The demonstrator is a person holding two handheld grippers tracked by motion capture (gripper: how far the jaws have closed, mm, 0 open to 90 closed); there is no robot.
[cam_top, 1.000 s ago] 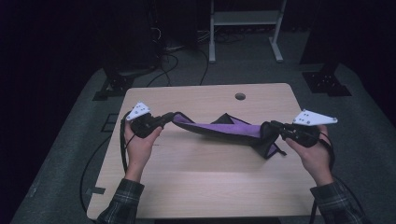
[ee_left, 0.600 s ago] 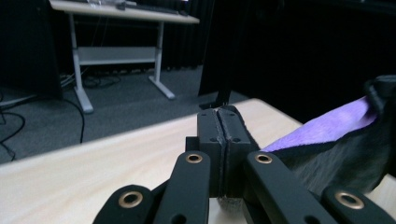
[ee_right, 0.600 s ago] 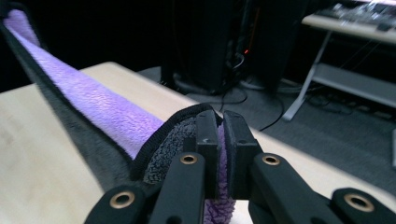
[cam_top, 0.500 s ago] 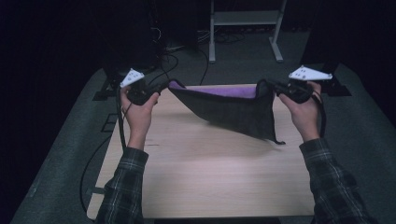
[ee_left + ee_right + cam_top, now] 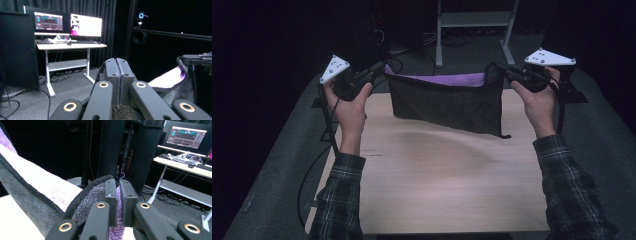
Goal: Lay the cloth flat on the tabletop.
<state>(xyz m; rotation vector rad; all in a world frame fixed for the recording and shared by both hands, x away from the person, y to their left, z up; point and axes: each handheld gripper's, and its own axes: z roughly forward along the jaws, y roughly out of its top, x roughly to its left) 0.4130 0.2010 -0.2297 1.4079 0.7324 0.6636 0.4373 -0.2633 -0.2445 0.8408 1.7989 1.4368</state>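
**Cloth lifted and stretched between two grippers**

The person holds a dark cloth (image 5: 447, 102) with a purple inner face in the air above the wooden table (image 5: 437, 185), one top corner in each tool. The left gripper (image 5: 381, 66) is clamped on the left corner; in the left gripper view its jaws stand pressed together with a sliver of dark fabric (image 5: 120, 110) pinched between them. The right gripper (image 5: 501, 70) is likewise closed on the right corner, and in the right gripper view purple and grey fleece (image 5: 117, 220) is squeezed between the jaws. The cloth hangs as a near-flat panel, its top edge sagging slightly between the hands, its lower edge clear of the table by the look of it, and a thin cord dangling at the lower right corner.

The step in hand seems to be the spreading-out: raising the cloth so that it falls straight (probably ahead of laying it flat or folding it). The next move likely calls for keeping both grips firm and the top edge taut while lowering it evenly, so the bottom edge lands without bunching.

Against the earlier frames: a second ago the cloth lay crumpled low over the table with the hands nearer the person; since then both hands have risen and moved away, and the cloth now hangs open and smooth.
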